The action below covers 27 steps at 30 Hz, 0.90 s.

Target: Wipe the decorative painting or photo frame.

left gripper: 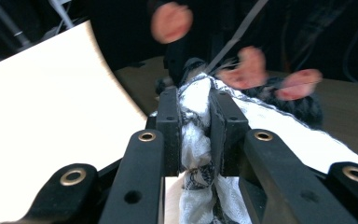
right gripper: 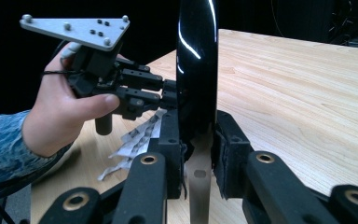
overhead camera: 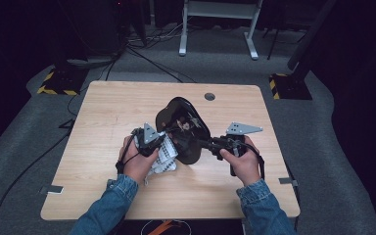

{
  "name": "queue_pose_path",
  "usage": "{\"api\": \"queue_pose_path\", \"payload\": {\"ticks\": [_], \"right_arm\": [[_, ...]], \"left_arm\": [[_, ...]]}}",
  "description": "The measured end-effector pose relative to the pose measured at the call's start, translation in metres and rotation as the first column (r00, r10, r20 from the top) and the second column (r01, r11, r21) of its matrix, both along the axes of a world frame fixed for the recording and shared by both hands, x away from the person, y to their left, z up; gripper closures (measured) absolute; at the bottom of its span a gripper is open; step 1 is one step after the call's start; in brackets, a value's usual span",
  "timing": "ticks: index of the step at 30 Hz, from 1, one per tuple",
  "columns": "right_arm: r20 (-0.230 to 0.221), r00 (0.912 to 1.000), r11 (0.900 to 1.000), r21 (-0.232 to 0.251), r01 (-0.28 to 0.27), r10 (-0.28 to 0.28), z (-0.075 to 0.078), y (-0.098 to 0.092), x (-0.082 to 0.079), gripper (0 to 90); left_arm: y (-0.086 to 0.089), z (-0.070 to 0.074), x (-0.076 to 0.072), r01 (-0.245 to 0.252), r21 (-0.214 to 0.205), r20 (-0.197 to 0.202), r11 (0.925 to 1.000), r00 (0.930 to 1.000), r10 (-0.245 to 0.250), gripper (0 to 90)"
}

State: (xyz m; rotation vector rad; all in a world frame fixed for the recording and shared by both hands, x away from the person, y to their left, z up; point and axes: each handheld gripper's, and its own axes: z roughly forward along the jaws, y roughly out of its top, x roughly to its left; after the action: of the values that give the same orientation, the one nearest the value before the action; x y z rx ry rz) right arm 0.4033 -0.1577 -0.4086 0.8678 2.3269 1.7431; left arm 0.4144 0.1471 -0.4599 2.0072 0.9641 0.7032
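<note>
My right claw is clamped on the metal stem of a glossy black pan, held on edge above the desk. My left claw is pinched shut on a bunched white cloth that I press against the pan's face. I think the thin stem could twist between the pads if I push too hard with the cloth, letting the pan swing or drop. The cloth may also slide out, since just a narrow fold is gripped and the rest trails loose.
</note>
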Motion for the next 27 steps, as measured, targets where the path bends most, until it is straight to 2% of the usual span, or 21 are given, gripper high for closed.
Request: {"api": "queue_pose_path", "payload": {"ticks": [8, 13, 17, 27], "right_arm": [[0.000, 1.0000, 1.0000, 0.000, -0.001, 0.001, 0.000, 0.001, 0.000, 75.9], [0.000, 1.0000, 1.0000, -0.002, 0.003, -0.003, 0.000, 0.002, -0.001, 75.9], [-0.002, 1.0000, 1.0000, -0.001, 0.005, -0.005, 0.000, 0.002, -0.001, 75.8], [-0.006, 1.0000, 1.0000, 0.002, 0.004, -0.004, 0.000, 0.002, -0.001, 75.6]], "left_arm": [[0.011, 0.000, 0.009, -0.047, 0.014, -0.006, 0.9988, 0.9989, 0.047, 75.7], [0.011, -0.001, 0.009, -0.049, 0.010, -0.015, 0.9987, 0.9987, 0.049, 75.8], [0.002, -0.004, 0.003, -0.020, 0.018, -0.020, 0.9996, 0.9996, 0.021, 76.0], [-0.019, -0.009, -0.015, 0.049, 0.009, -0.028, 0.9988, 0.9984, -0.048, 76.1]]}}
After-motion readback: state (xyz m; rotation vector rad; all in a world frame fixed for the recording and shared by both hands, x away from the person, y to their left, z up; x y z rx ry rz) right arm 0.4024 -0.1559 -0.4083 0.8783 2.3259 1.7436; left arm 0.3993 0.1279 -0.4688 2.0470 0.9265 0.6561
